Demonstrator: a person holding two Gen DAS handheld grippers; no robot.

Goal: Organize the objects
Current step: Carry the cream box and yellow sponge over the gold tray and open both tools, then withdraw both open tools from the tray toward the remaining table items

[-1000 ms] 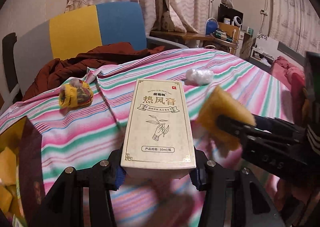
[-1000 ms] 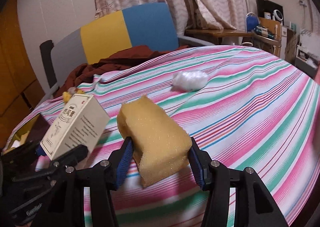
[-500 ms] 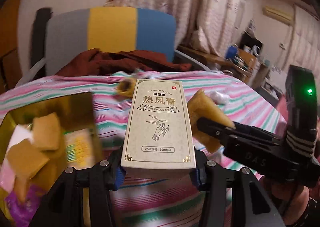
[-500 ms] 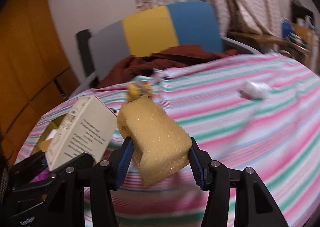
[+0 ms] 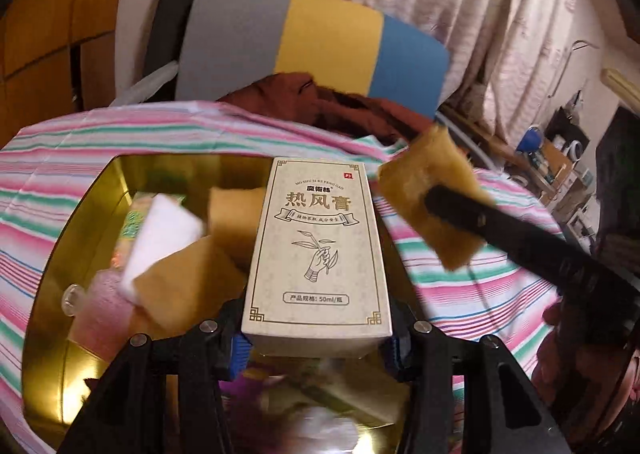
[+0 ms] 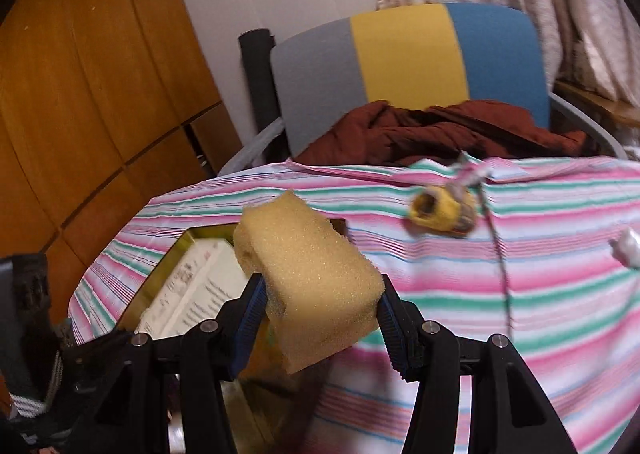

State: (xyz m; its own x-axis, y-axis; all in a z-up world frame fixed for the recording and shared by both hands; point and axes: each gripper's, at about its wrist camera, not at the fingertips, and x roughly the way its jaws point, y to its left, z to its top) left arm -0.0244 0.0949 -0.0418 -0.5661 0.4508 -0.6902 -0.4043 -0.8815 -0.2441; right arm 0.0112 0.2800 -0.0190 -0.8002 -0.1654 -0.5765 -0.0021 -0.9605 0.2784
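Observation:
My left gripper (image 5: 316, 350) is shut on a cream carton (image 5: 316, 250) printed with a hand-and-sprig drawing and holds it over an open gold tin (image 5: 72, 221). The tin holds a white sponge (image 5: 160, 238), yellow sponges (image 5: 232, 221) and other blurred items. My right gripper (image 6: 320, 326) is shut on a yellow sponge block (image 6: 316, 274), just right of the tin's rim (image 6: 188, 242). In the left wrist view that sponge (image 5: 408, 173) hangs beside the carton.
The tin sits on a pink, green and white striped tablecloth (image 6: 520, 294). A small yellow roll (image 6: 440, 209) and a white wad (image 6: 626, 254) lie on it further right. A grey, yellow and blue chair (image 6: 408, 53) with a brown garment (image 6: 440, 133) stands behind.
Both grippers have swung left across the table with the carton and the sponge still gripped. The gold tin, at the far left edge before, now lies under the carton.

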